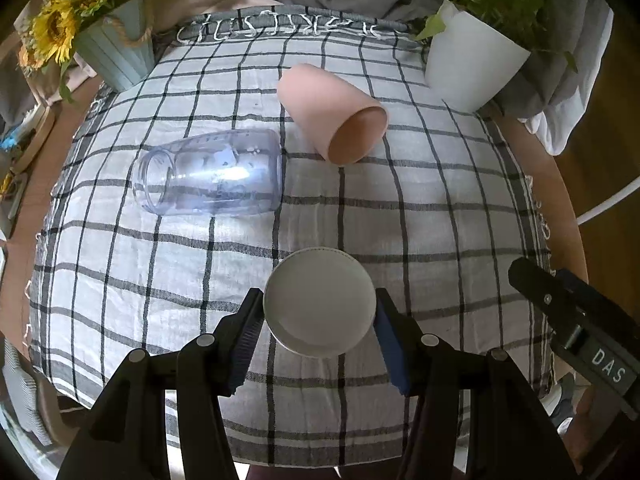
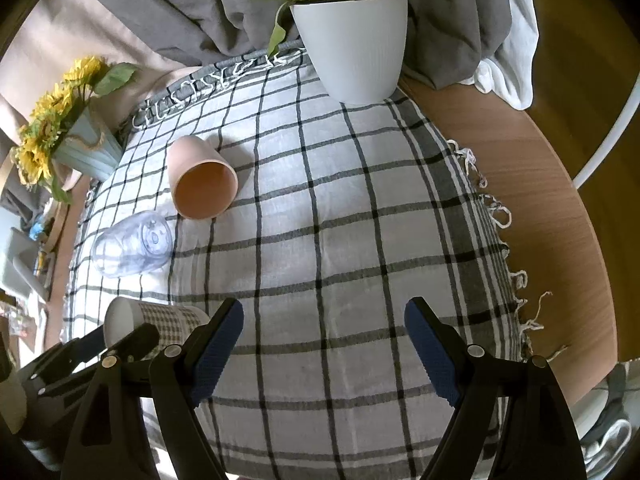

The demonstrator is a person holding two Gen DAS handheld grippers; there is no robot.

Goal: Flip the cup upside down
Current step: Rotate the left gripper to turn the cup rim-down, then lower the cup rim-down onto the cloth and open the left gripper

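Note:
My left gripper (image 1: 319,312) is shut on a white cup with a grey checked side (image 1: 320,300), its flat base facing the camera; the cup lies sideways between the pads, low over the cloth. The same cup (image 2: 156,320) shows in the right wrist view at lower left, held by the left gripper. A pink cup (image 1: 334,114) lies on its side, mouth toward me; it also shows in the right wrist view (image 2: 200,180). A clear plastic cup (image 1: 210,172) lies on its side to the left; it also shows in the right wrist view (image 2: 134,242). My right gripper (image 2: 324,332) is open and empty above the cloth.
A checked cloth (image 1: 440,220) covers a round wooden table (image 2: 540,200). A white plant pot (image 1: 472,64) stands at the back right, a blue sunflower pot (image 1: 116,56) at the back left. Grey and white fabric lies behind the table.

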